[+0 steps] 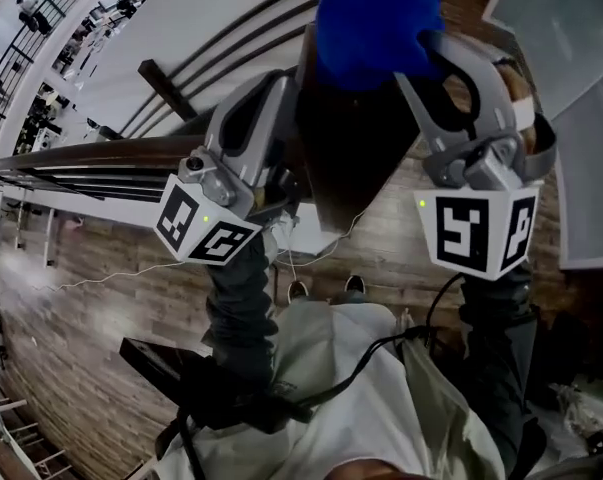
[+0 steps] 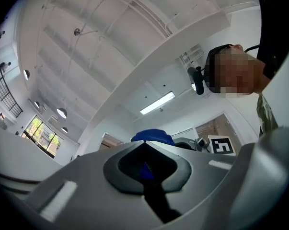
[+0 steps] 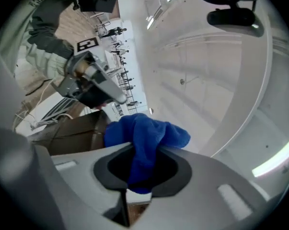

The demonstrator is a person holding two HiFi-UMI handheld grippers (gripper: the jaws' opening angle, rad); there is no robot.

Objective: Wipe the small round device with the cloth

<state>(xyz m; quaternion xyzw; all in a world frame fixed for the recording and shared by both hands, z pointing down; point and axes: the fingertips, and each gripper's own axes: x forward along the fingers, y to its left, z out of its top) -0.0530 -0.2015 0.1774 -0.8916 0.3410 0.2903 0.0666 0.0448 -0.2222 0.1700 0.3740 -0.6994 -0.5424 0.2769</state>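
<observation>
I hold both grippers up close under the head camera, jaws pointing at the ceiling. My right gripper (image 1: 421, 46) (image 3: 137, 178) is shut on a bunched blue cloth (image 1: 376, 18) (image 3: 144, 133), which sticks out past its tips. My left gripper (image 1: 286, 83) (image 2: 146, 176) stands just left of it, its jaws closed to a narrow slit filled by a small dark thing (image 2: 156, 205), which I take for the device; its shape is hidden. The cloth (image 2: 153, 135) shows just beyond the left jaws.
A dark brown flat board (image 1: 351, 148) (image 3: 63, 131) lies below and between the grippers. Under me are the wooden floor (image 1: 101, 268), my shoes (image 1: 326, 288), a thin white cable (image 1: 131, 273) and a railing (image 1: 71, 158) on the left.
</observation>
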